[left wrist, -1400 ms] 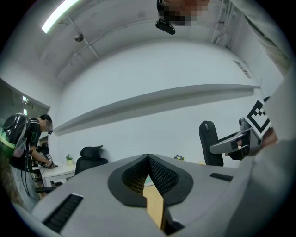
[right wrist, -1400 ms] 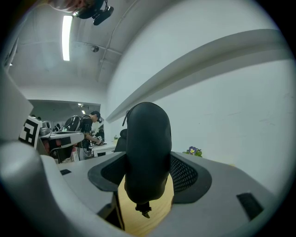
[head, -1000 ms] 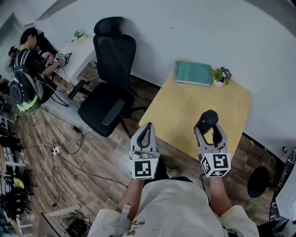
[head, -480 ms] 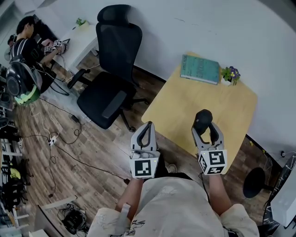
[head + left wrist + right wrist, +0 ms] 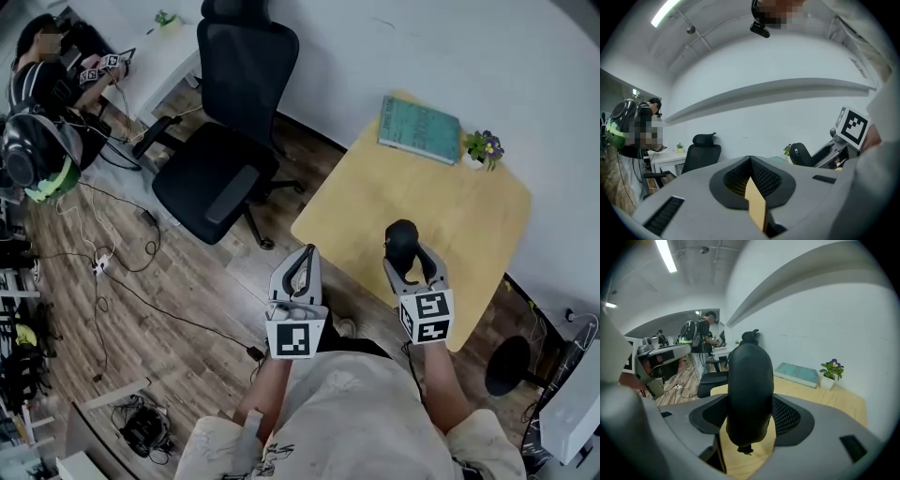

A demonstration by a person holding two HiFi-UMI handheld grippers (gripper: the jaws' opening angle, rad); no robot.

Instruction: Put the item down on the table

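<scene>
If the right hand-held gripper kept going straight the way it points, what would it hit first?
Probably the wall, passing over the table just left of the book; depth is unclear.

The table (image 5: 469, 220) is pale yellow, the book (image 5: 419, 123) teal, and the plant (image 5: 487, 143) has purple flowers. The item (image 5: 401, 238) is black, like the chair (image 5: 220, 173). The left gripper (image 5: 302, 255) and right gripper (image 5: 410, 259) are grey, their cubes patterned with black-and-white squares.

The table (image 5: 375, 202) bears book (image 5: 419, 129) beside plant (image 5: 484, 148); chair (image 5: 225, 169) stands left.
</scene>
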